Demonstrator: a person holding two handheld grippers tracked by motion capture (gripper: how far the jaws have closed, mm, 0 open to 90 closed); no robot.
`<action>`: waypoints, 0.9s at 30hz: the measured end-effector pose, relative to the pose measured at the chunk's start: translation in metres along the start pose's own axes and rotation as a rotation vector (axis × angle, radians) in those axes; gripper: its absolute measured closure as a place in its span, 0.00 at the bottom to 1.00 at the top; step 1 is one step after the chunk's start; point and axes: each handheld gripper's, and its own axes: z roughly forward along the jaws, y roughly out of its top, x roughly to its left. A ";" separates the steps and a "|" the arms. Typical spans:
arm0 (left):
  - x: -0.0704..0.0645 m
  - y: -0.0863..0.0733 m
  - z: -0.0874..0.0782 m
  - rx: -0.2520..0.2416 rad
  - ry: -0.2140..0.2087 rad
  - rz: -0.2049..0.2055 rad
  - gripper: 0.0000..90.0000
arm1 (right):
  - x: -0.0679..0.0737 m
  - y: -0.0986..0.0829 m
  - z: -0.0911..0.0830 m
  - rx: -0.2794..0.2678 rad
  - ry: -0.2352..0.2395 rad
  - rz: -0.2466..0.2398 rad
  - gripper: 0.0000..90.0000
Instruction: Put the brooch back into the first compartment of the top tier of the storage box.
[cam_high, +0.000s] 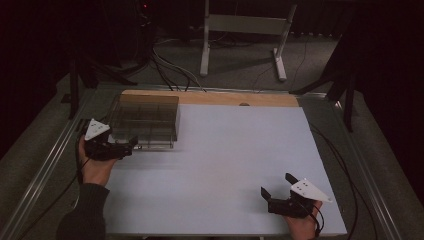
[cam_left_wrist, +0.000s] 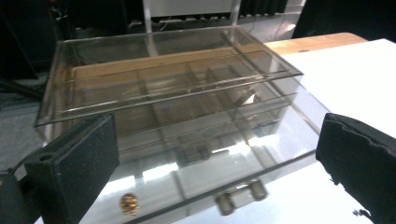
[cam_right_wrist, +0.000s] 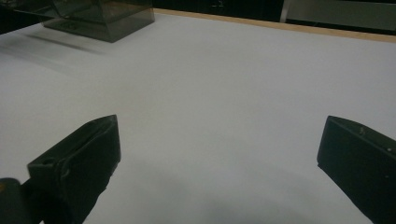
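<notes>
— At the far left corner of the bench, what stood there?

— A clear plastic organizer box, its long side running left to right, its two small knobs facing the person. I could read no writing on it; a small gold disc lay inside its front.

— And the tongs?

— The left tongs were spread wide just before the box, holding nothing. The right tongs gaped wide and empty over bare white bench, well apart from it.

The near edge of the clear drawer box is cut off at the bottom of the left gripper view. A small round gold thing inside cannot be identified.
</notes>
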 end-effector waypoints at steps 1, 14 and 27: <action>-0.004 -0.001 -0.001 -0.007 -0.009 0.005 0.00 | 0.000 0.000 0.000 0.000 0.001 0.000 0.00; -0.025 -0.008 -0.006 -0.025 -0.045 0.042 0.00 | 0.001 0.000 0.000 -0.001 0.004 -0.001 0.00; -0.041 -0.019 -0.013 -0.040 -0.075 0.069 0.00 | 0.002 0.000 0.000 -0.005 0.007 -0.005 0.00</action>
